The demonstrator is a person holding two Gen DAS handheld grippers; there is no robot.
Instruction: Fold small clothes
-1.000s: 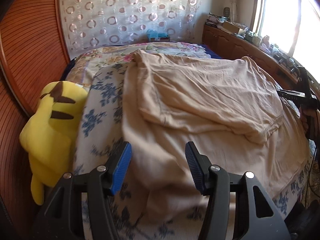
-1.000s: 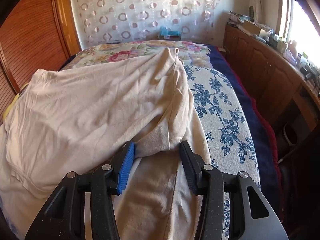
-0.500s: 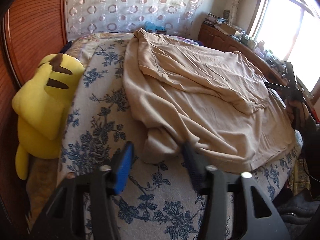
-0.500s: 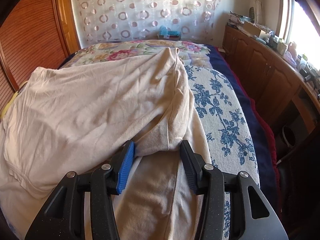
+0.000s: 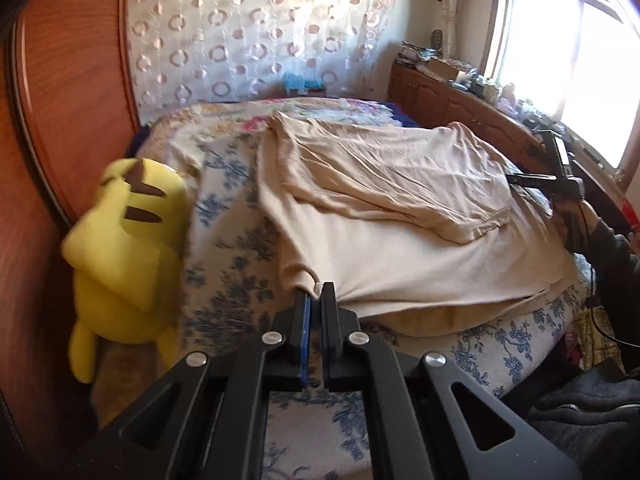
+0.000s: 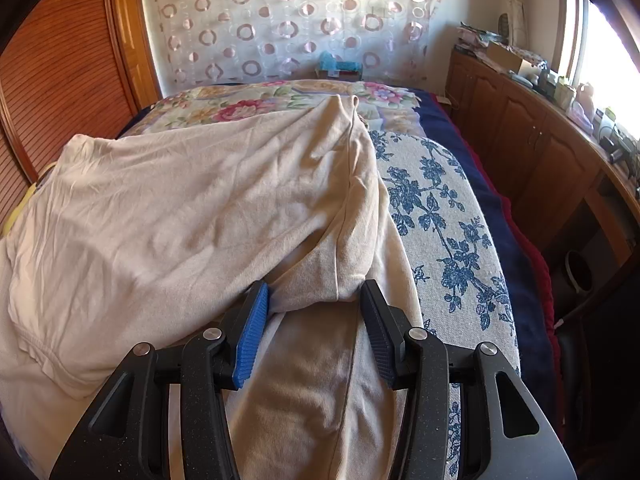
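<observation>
Pinching a bunched corner of the beige shirt (image 5: 400,216), the left gripper (image 5: 314,294) has its jaws shut on the cloth, which hides the pad tips. Across the shirt from it, the right gripper (image 6: 314,300) holds a thick fold of the same shirt (image 6: 192,216) between half-spread jaws, pads touching the cloth on both sides. The shirt lies spread over the blue-flowered bedcover (image 5: 236,280). Left of the shirt, a yellow plush toy (image 5: 124,248) leans, blurred. The shirt's near hem runs out of the right wrist view.
</observation>
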